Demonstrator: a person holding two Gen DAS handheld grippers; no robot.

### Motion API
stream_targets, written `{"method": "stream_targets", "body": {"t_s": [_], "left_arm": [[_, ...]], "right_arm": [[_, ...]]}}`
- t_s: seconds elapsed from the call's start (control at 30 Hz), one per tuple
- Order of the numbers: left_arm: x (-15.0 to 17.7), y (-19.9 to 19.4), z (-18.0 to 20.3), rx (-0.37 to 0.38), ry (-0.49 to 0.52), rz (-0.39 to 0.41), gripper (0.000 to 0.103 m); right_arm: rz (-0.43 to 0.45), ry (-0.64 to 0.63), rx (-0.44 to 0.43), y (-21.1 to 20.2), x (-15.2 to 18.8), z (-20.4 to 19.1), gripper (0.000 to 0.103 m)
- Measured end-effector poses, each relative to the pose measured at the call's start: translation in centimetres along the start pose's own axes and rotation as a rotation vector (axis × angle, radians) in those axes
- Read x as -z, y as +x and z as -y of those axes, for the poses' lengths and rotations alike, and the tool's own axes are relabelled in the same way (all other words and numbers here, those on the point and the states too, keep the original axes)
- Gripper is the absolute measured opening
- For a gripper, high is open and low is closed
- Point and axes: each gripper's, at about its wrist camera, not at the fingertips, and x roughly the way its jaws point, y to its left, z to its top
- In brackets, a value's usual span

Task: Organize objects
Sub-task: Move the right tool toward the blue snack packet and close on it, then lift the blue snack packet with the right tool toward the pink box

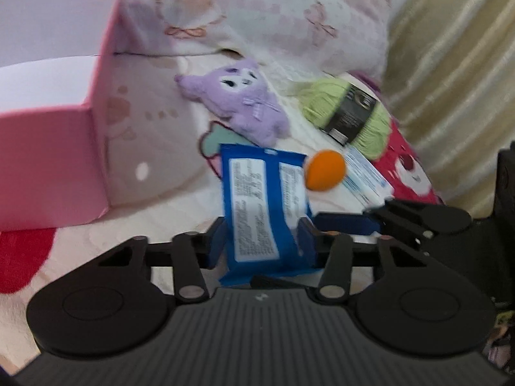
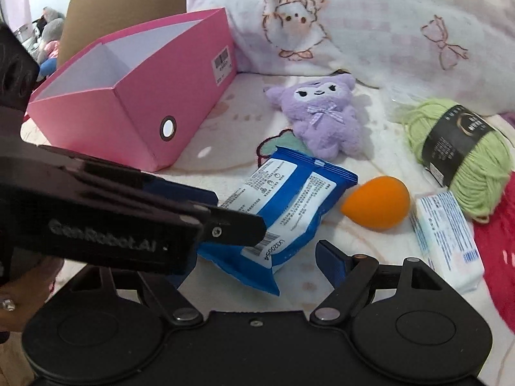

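1. The left gripper [image 1: 262, 241] gripped a blue packet [image 1: 262, 206] between its blue fingers [image 1: 307, 241].
2. An orange sponge [image 1: 325, 170] lay just beside the packet, touching a white box [image 1: 367, 177].
3. A purple plush toy [image 1: 238, 99] and green yarn [image 1: 347, 112] lay farther off.
4. A pink box [image 1: 51, 160] stood left.

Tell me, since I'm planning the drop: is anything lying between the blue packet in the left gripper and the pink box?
Nothing visible. The left gripper is shut on the blue packet, and only bare bedspread lies between it and the open pink box. The purple plush sits off to the side.
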Motion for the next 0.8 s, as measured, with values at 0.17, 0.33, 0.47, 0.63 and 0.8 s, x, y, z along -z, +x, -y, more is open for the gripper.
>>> {"method": "stream_targets", "body": {"t_s": [0.17, 0.33, 0.47, 0.63, 0.8], "left_arm": [[0.0, 0.7, -0.6, 0.016, -0.034, 0.003, 0.036], [-0.1, 0.9, -0.9, 0.024, -0.056, -0.014, 0.036], [-0.3, 0.9, -0.7, 0.018, -0.06, -0.063, 0.036], [-0.3, 0.3, -1.1, 0.018, -0.193, -0.188, 0.036], [0.3, 0.0, -0.6, 0.03, -0.2, -0.207, 0.035]], "right_arm": [[0.001, -0.008, -0.001, 0.5, -0.3, 0.0, 0.082], [-0.003, -0.014, 0.012, 0.6, -0.7, -0.2, 0.082], [-0.017, -0.09, 0.034, 0.6, -0.7, -1.3, 0.082], [-0.023, 0.041, -0.067, -0.5, -0.8, -0.6, 0.082], [-0.016, 0.024, -0.03, -1.0, -0.3, -1.3, 0.082]]}}
